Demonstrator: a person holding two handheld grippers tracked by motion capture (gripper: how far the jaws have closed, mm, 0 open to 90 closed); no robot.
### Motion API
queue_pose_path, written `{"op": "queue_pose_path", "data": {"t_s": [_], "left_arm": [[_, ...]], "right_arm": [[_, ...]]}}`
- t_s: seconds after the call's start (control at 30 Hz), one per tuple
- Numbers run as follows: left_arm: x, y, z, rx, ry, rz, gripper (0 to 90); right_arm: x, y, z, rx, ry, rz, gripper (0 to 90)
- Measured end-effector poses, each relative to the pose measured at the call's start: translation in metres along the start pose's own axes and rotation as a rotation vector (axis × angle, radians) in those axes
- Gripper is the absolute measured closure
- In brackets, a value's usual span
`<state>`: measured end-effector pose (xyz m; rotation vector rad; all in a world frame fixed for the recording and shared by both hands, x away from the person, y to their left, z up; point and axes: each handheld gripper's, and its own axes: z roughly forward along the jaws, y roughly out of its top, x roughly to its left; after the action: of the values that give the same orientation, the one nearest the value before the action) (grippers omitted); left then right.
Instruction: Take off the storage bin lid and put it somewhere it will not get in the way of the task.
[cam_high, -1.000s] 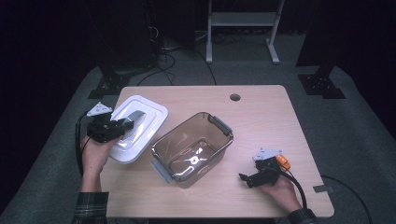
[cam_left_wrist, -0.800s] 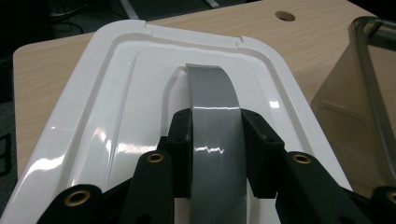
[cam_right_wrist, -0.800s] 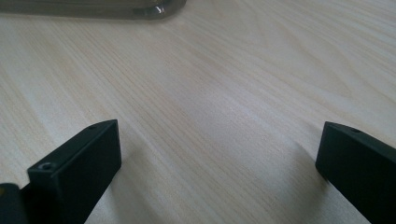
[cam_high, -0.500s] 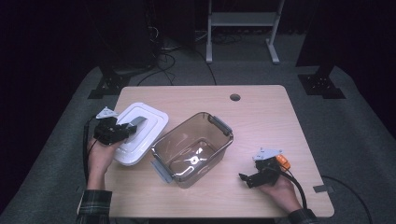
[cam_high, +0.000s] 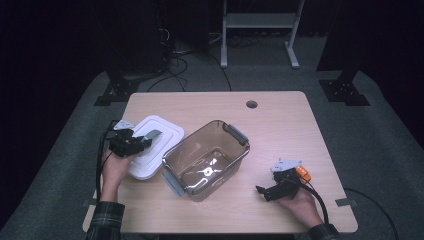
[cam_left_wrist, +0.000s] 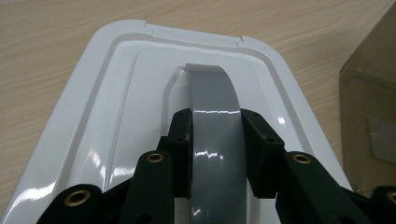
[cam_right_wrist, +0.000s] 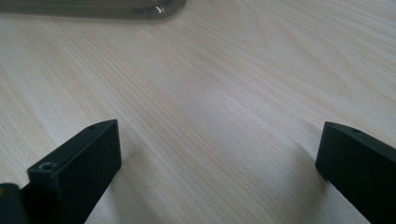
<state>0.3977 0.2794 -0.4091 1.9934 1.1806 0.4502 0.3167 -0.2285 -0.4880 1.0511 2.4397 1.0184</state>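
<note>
White glossy plastic makes up the lid (cam_high: 152, 146), a rounded rectangle with stepped ridges and a grey arched handle (cam_high: 151, 135) across its middle. In the high view it lies flat on the pale wooden bench (cam_high: 280, 120), and the left tongs (cam_high: 141, 144) sit over it, closed around that handle. Just to the right of the left tongs stands the box (cam_high: 207, 159), a smoky brown see-through tub with grey clips at two ends; nothing lies inside it, only glints of light on its floor. Its near corner touches or overlaps the lid's edge; which of the two cannot be told. The right tongs (cam_high: 261, 192) rest low on the bench, well apart from the lid, with the box between the two hands.

In the left gripper view the left tongs (cam_left_wrist: 215, 140) pinch the handle (cam_left_wrist: 212, 116) from both sides, the black pads pressed against the smooth grey strap. The lid (cam_left_wrist: 112, 107) spreads out beneath them, shiny and ridged, and the tinted wall of the box (cam_left_wrist: 369, 93) rises at the right.

In the right gripper view the right tongs (cam_right_wrist: 217, 154) stand wide apart over bare, fine-grained wood (cam_right_wrist: 210, 93), holding nothing. The box's rounded bottom edge (cam_right_wrist: 102, 9) lies far ahead of them.
</note>
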Motion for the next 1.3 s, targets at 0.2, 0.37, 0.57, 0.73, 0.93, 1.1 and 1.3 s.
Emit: {"op": "queue_pose_path", "data": {"t_s": [0.2, 0.37, 0.57, 0.73, 0.93, 1.1, 1.3], "left_arm": [[0.001, -0.005, 0.011, 0.028, 0.002, 0.015, 66.5], [0.001, -0.008, 0.018, 0.041, 0.0, 0.018, 66.4], [0.005, -0.013, 0.026, 0.046, -0.007, 0.001, 66.4], [0.007, -0.017, 0.033, 0.055, -0.005, -0.005, 66.3], [0.008, -0.021, 0.04, 0.075, 0.008, 0.009, 66.0], [0.009, -0.021, 0.04, 0.069, 0.027, 0.009, 55.6], [0.01, -0.024, 0.027, 0.036, 0.033, -0.001, 47.7]], "right_arm": [[0.0, 0.0, 0.0, 0.0, 0.0, 0.0, 0.0], [0.0, 0.0, 0.0, 0.0, 0.0, 0.0, 0.0], [0.0, 0.0, 0.0, 0.0, 0.0, 0.0, 0.0], [0.0, 0.0, 0.0, 0.0, 0.0, 0.0, 0.0], [0.0, 0.0, 0.0, 0.001, 0.0, 0.0, 0.0], [0.0, 0.0, 0.0, 0.0, 0.001, 0.0, 0.0], [0.0, 0.0, 0.0, 0.0, 0.0, 0.0, 0.0]]}}
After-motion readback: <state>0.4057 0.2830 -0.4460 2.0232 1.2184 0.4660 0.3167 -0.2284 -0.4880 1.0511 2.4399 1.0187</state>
